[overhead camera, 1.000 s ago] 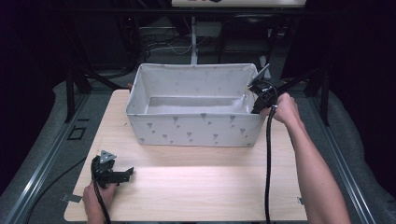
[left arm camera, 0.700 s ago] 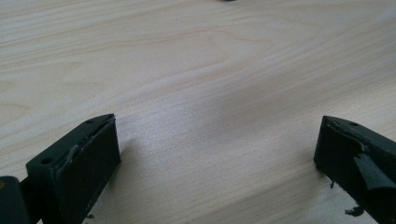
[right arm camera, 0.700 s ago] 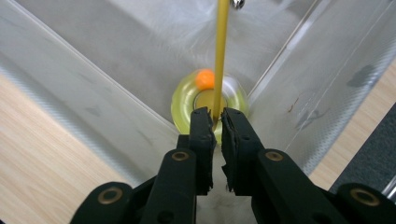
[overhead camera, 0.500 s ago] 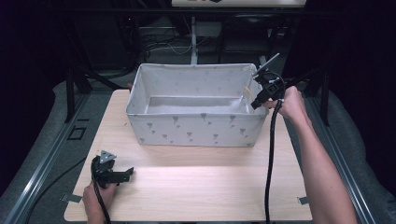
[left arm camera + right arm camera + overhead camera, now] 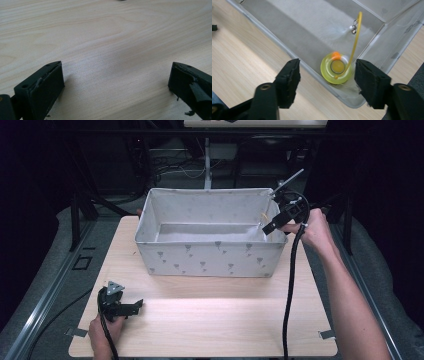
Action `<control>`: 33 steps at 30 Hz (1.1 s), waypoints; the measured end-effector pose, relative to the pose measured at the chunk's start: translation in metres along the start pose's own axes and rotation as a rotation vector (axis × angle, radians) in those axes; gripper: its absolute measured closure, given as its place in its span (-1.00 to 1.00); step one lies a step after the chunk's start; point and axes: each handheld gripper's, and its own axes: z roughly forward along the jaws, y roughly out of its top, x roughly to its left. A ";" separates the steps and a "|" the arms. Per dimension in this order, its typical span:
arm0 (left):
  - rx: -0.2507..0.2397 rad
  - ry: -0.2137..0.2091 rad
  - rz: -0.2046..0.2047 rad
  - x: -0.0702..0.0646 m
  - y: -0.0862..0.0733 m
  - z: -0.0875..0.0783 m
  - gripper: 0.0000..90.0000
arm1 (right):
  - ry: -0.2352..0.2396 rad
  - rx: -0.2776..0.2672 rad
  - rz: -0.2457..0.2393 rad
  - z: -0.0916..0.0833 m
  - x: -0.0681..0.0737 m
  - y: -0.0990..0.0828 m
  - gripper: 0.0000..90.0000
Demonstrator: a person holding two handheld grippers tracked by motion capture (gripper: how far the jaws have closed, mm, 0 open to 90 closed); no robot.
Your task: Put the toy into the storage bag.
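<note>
Light wood table [image 5: 210, 320] in a dark room, black frames and cables behind it. On your left, the left gripper [image 5: 131, 307] sits low at the near corner of the table, jaws spread wide with only bare wood grain between them in the left gripper view [image 5: 115, 82], which the high view is too small to show you. The grey fabric bin [image 5: 210, 257] is well off ahead of that gripper and to its right.

Over on your right, the right gripper [image 5: 272, 222] hangs above the bin's right-hand end. Its jaws have just been opening and grip nothing. From above you only catch a thin yellow wisp near the tips. The right gripper view [image 5: 327, 72] tells you more: straight below the gap a yellow ring toy [image 5: 336, 68] with an orange bead lies in the bin's corner, a thin yellow wand [image 5: 356, 37] arcs up from it, and a little silver bell [image 5: 353, 29] hangs by the wand's far end.
</note>
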 end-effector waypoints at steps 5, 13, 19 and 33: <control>0.000 0.000 0.000 0.000 0.000 0.000 -0.99 | 0.010 -0.004 -0.029 -0.004 0.014 -0.005 -0.53; 0.000 -0.001 0.000 0.000 0.000 0.000 -0.99 | 0.032 -0.023 -0.091 -0.006 0.042 -0.013 -0.86; 0.000 0.000 0.001 0.000 0.000 0.000 -1.00 | 0.049 -0.034 -0.147 0.003 0.064 -0.026 -0.95; 0.000 0.000 0.001 0.000 0.000 0.000 -0.99 | 0.089 -0.010 -0.203 0.052 0.096 -0.072 -0.96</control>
